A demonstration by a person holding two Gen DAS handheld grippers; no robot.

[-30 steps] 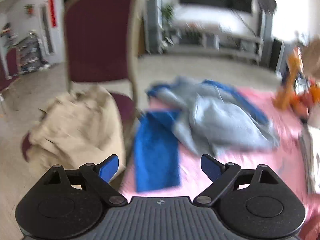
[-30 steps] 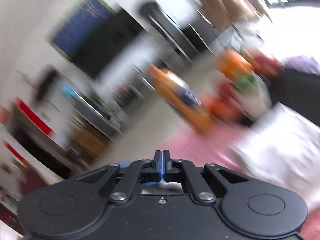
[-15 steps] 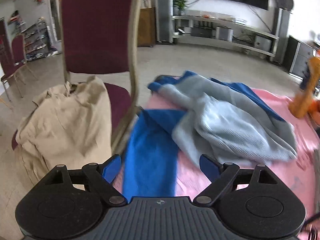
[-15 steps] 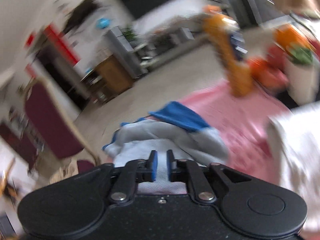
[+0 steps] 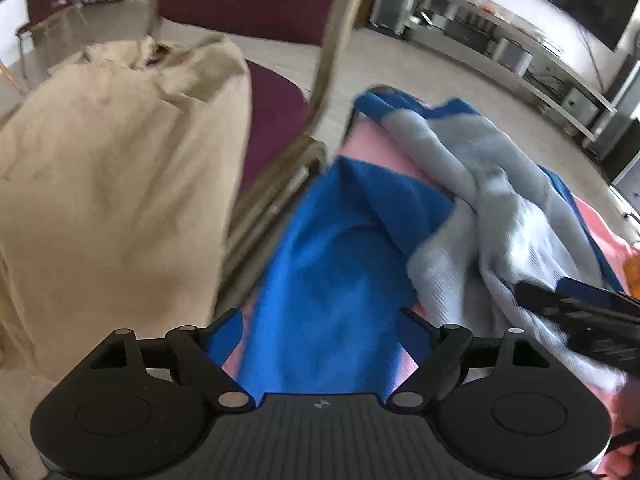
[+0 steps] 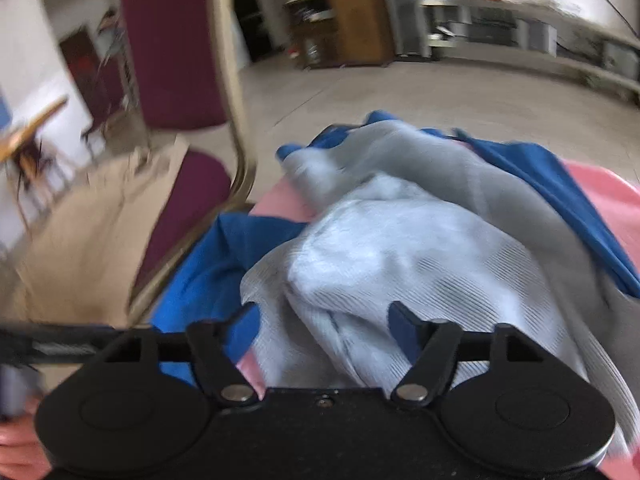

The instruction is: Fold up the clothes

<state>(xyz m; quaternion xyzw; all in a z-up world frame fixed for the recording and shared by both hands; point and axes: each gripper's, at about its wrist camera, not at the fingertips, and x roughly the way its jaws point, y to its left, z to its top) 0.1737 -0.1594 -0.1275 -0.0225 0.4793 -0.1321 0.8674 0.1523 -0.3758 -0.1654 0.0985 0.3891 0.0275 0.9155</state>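
While both pairs of tongs are hanging spread with nothing between their tips, the left tongs (image 5: 322, 326) are filling the bottom of the left wrist view, framing a blue sleeve (image 5: 336, 280) that is lying in the lower centre of that frame. The right tongs (image 6: 322, 318) are sitting at the bottom of the right wrist view, with grey ribbed cloth showing between their blue-padded fingers (image 6: 404, 322); whether the pads are touching the cloth cannot be told through the blur.

The clothing to fold is a grey and blue sweater (image 5: 492, 216), lying crumpled on a pink cloth (image 5: 378, 142) that is covering the bench. In the left wrist view it is spreading from the centre to the right edge, and the dark body of the right tongs is reaching in over its lower right part. In the right wrist view the sweater (image 6: 404, 236) is taking up the centre and right, with the pink cloth (image 6: 600, 188) showing at the right edge.

Just beside the bench, a chair (image 5: 276, 124) with a maroon seat and a gold frame is standing in the upper left of the left wrist frame, and a beige garment (image 5: 112, 184) is lying heaped over its seat. Farther back, a long low shelf unit (image 5: 520, 40) is running along the upper right, and a wooden cabinet (image 6: 356, 28) is standing at the top centre of the right wrist view.
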